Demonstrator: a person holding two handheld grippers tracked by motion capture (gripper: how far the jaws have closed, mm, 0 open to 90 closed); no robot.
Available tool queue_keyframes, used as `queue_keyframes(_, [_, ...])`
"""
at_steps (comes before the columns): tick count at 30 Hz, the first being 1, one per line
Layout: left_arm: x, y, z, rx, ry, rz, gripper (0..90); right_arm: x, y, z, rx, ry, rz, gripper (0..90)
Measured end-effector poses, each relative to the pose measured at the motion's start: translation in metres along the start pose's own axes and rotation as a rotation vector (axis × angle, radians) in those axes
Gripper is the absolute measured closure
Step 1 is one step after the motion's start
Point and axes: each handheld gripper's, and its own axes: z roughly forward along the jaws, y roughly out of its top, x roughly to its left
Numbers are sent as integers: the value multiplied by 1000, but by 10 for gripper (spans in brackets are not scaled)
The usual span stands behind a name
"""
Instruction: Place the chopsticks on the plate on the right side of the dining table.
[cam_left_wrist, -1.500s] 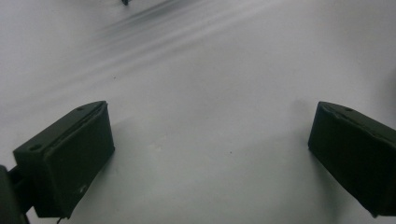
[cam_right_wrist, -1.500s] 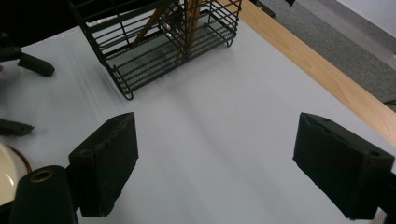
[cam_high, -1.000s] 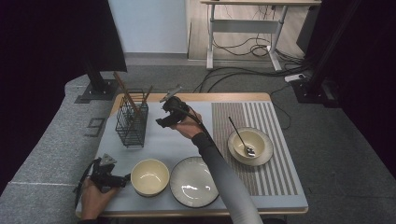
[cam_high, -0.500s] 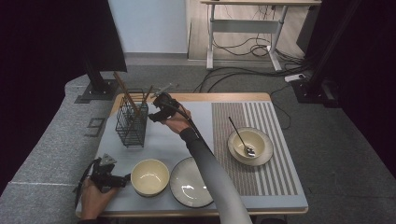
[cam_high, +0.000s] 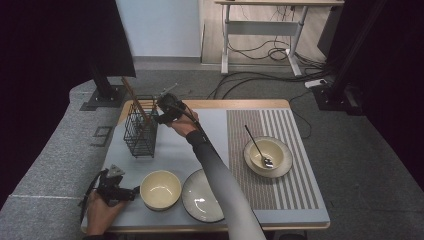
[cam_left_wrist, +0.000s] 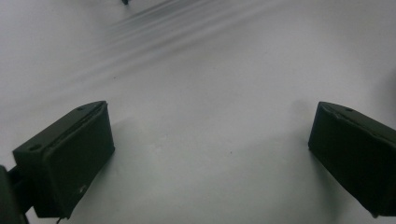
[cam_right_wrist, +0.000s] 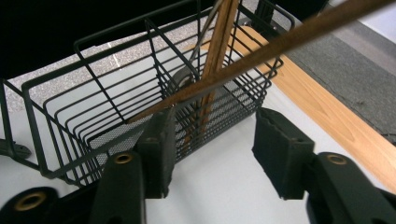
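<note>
My right gripper (cam_high: 159, 111) hovers at the wire basket (cam_high: 140, 131), jaws apart and holding nothing.

The basket stands at the far left of the table (cam_high: 300, 200), with wooden utensils (cam_right_wrist: 219, 51) leaning inside it. My left gripper (cam_high: 134, 190) rests near the front left corner, just beside the cream bowl (cam_high: 160, 189), its jaws spread wide over bare grey mat (cam_left_wrist: 210, 116), empty.

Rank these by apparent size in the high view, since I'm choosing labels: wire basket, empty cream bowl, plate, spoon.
1. Plate
2. Wire basket and empty cream bowl: too alike to separate
3. Spoon
</note>
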Motion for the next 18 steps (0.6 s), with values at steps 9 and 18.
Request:
queue_keyframes(9, [0,0,0,1,0,0,0,0,7,8,5,-9,-6,537])
queue_keyframes(18, [0,0,0,1,-1,0,0,-1,13,7,-14,-4,-18,598])
